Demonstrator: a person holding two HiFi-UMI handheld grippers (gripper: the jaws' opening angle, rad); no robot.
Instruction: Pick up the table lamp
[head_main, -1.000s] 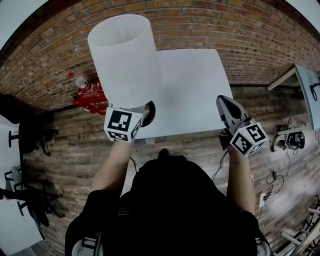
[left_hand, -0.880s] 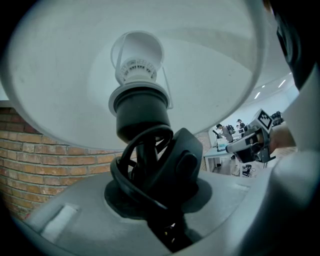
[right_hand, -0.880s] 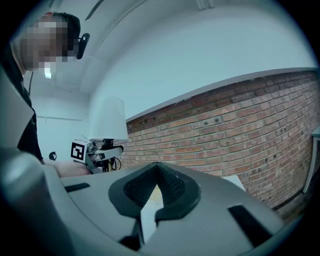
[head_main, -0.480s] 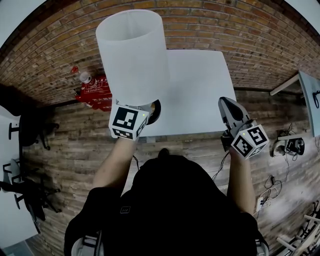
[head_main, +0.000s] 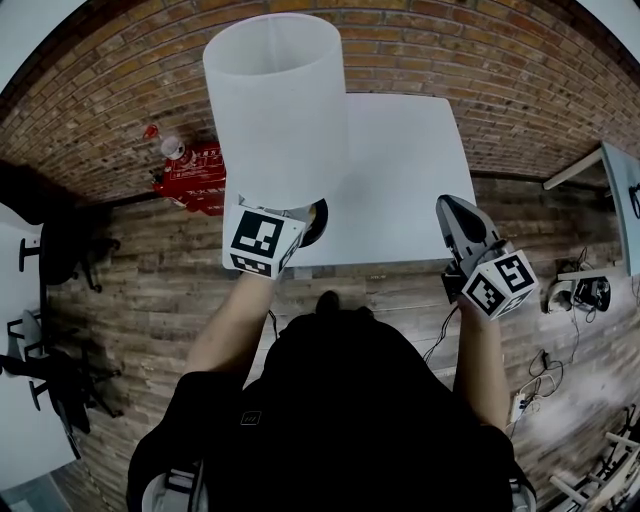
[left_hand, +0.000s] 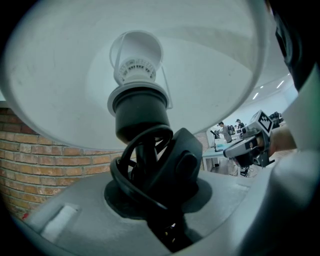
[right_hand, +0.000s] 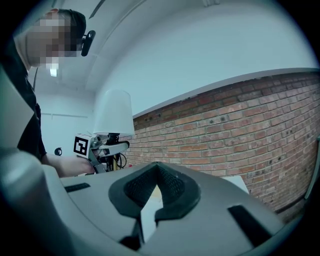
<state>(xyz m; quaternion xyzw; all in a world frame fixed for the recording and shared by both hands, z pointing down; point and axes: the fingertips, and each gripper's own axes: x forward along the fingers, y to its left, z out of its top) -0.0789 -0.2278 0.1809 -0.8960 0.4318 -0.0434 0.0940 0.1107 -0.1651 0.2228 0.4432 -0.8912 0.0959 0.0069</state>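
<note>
Head view: the left gripper (head_main: 283, 218) holds the lamp (head_main: 277, 100) upright over the worktop's (head_main: 400, 170) near left corner. Left gripper view: its jaws clamp the black stem (left_hand: 142, 150) under the shade. Right gripper view: the right gripper (right_hand: 157, 175) is closed and empty.

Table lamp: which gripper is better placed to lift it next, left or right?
Left. The left gripper is shut on the dark stem of the table lamp, under its shade. The right gripper, jaws together and empty, sits apart from it at the near edge of the table.
</note>
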